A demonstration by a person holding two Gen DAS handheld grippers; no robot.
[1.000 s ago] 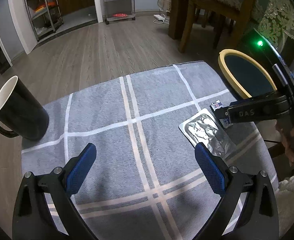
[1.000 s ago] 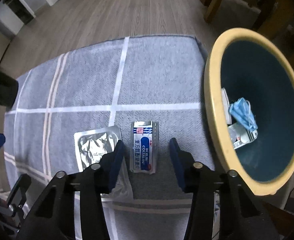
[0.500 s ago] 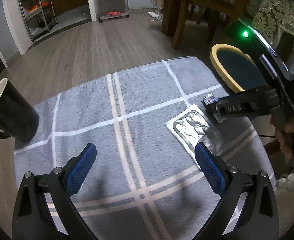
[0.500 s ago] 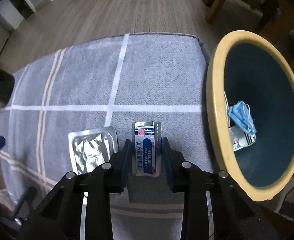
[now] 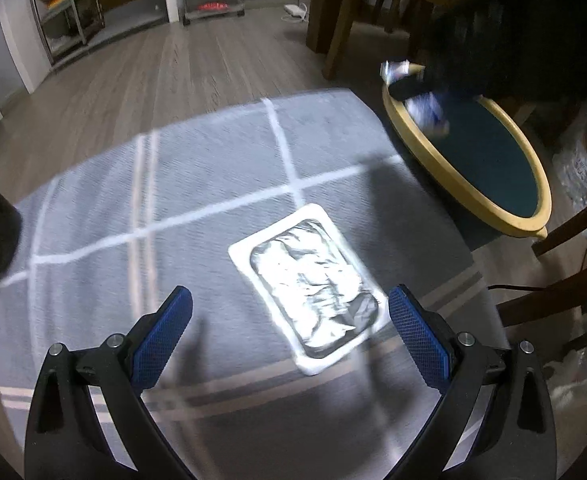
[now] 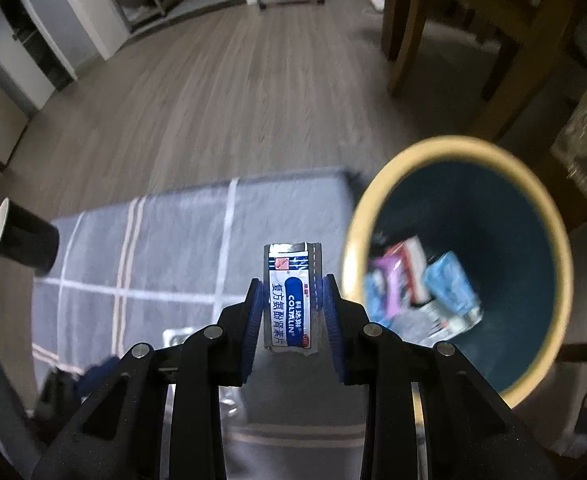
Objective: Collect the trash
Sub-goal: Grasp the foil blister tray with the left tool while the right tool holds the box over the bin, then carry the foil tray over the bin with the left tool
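R gripper (image 6: 291, 300): clamped on blister strip (image 6: 292, 300), held off the cloth (image 6: 141, 264), just left of bin (image 6: 459, 150) rim.
L gripper (image 5: 289, 320): jaws wide apart, nothing held, above cloth.
Foil pack (image 5: 313, 280): flat on cloth, between L fingers.
Bin: trash inside, beside table edge.
Mug (image 6: 23, 240): far left on cloth.

A blue-white Coltalin sachet (image 6: 292, 305) hangs upright near the yellow-rimmed bin (image 6: 549, 216), apparently above the cloth; a crumpled foil blister pack (image 5: 308, 280) lies flat.
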